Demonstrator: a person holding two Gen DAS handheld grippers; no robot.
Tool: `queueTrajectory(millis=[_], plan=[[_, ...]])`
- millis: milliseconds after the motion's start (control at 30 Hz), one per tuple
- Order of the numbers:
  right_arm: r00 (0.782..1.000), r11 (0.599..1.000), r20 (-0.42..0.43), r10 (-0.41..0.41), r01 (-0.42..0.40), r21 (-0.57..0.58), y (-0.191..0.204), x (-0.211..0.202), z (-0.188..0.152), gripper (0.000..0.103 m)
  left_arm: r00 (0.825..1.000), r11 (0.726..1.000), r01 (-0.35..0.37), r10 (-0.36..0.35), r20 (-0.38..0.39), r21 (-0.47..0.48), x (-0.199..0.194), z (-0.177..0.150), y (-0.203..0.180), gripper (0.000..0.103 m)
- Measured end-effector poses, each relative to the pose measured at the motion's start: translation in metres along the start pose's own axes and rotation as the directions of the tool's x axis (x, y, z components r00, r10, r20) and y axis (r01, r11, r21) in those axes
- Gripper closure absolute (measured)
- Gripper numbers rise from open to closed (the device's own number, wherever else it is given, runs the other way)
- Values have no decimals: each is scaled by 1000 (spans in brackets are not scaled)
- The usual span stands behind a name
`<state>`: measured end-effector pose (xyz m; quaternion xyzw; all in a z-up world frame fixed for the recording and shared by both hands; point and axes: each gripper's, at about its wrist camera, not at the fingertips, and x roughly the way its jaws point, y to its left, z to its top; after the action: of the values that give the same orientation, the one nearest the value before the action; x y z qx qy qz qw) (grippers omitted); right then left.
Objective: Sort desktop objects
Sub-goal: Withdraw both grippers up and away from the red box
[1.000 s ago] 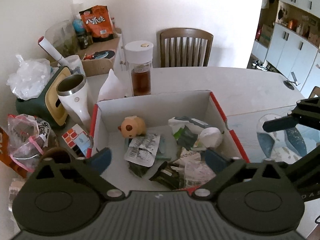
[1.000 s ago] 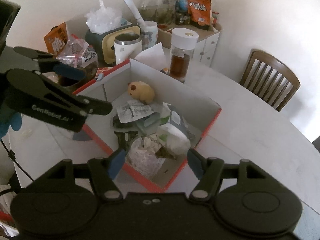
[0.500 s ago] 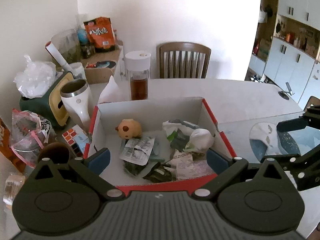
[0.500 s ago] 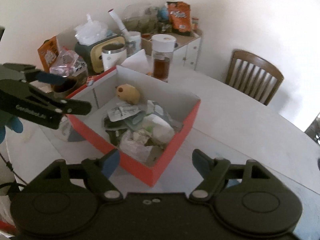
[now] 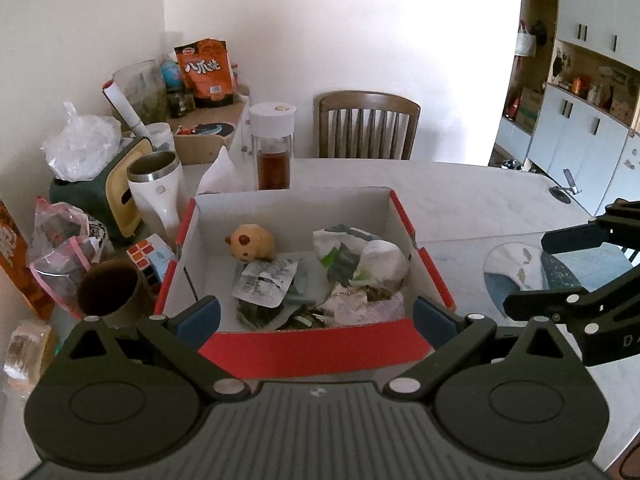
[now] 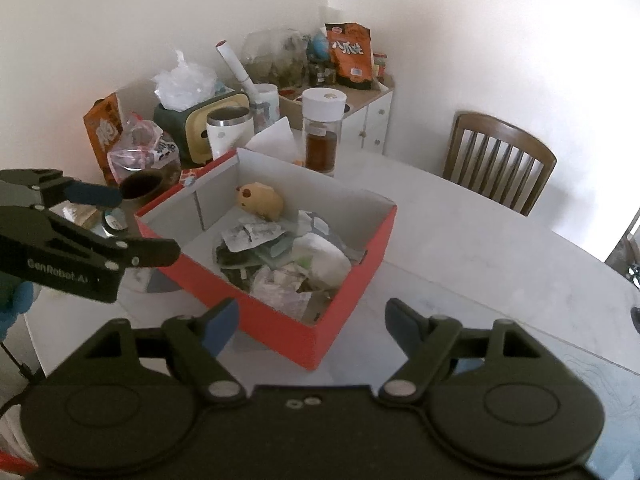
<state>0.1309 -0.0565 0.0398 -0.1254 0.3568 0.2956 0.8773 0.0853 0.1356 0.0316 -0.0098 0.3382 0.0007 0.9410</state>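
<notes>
- Right now the red box sits on the white table with both claws drawn up at its near side; it holds a heap of wrappers, a crumpled white bag and a small yellow toy animal.
- The left claw stands wide open with nothing between its blue pads; the box's near wall lies between the two fingers in that view, untouched as far as I can see.
- The right claw is open as well, empty, its pads either side of the box's nearest corner and clear of it.
- The box looks like thin card: light, stiff along its edges, but likely to flex or tip if lifted by one wall. I would grip a wall near a corner, or push it low on the side.
- Wrappers and bag should be feather-light, soft and slippery; a pinch on a crumpled fold ought to hold better than one on a flat face.
- The toy looks rounded and firm, so a grip across its body should do.
- Beside the box stand a white mug, a puzzle cube and a brown cup; behind it is a glass bottle of dark liquid, heavy, smooth and breakable, best grasped around the middle.
</notes>
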Motion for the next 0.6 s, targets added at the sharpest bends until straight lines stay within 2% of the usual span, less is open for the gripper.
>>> queueTrajectory(millis=[600], plan=[[1000,1000,-16,18,-18,-2,8,6,-4,23,999,1000,17,-18,-30,-25,6,-12,2,0]])
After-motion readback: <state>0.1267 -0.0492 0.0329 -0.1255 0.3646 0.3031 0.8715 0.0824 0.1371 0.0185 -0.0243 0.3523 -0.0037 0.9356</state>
